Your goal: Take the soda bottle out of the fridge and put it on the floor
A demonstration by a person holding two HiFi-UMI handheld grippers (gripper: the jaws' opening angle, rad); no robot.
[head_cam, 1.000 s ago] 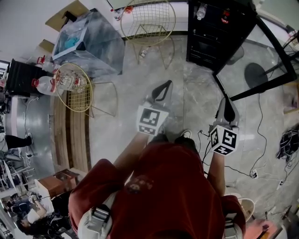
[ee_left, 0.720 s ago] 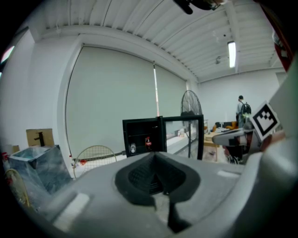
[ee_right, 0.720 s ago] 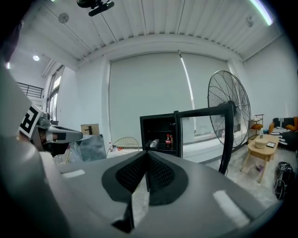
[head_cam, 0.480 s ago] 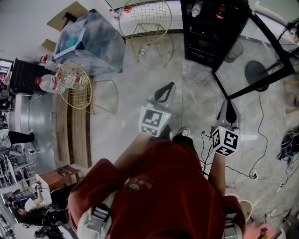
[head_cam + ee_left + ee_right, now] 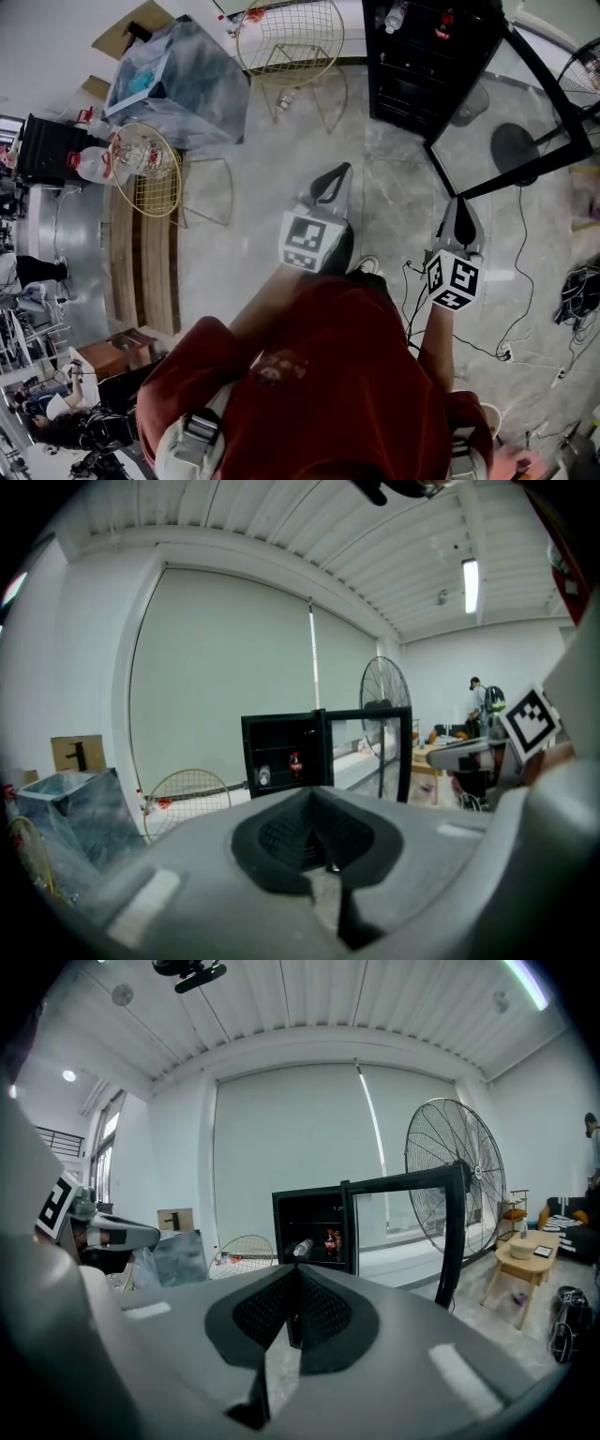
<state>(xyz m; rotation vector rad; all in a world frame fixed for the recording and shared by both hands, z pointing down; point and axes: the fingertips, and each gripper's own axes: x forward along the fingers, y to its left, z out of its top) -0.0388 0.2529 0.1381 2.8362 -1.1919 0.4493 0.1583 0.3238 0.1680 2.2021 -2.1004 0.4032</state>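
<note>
Black fridge [image 5: 412,70] stands at the far right of the marble floor [image 5: 272,253], its glass door [image 5: 514,131] swung open to the right. The soda bottle [image 5: 332,1243], red-labelled, stands upright on an upper shelf inside the fridge. A clear bottle [image 5: 302,1248] lies on its side just left of it. The left claw [image 5: 330,186] has its jaws closed together with nothing between them. The right claw [image 5: 459,220] is likewise closed and empty. Both claws are held side by side in front of the person, pointing towards the fridge and well apart from it. A large fan [image 5: 450,1180] stands to the right of the open door. A gold wire chair [image 5: 291,37] stands left of the fridge, near the far wall.
</note>
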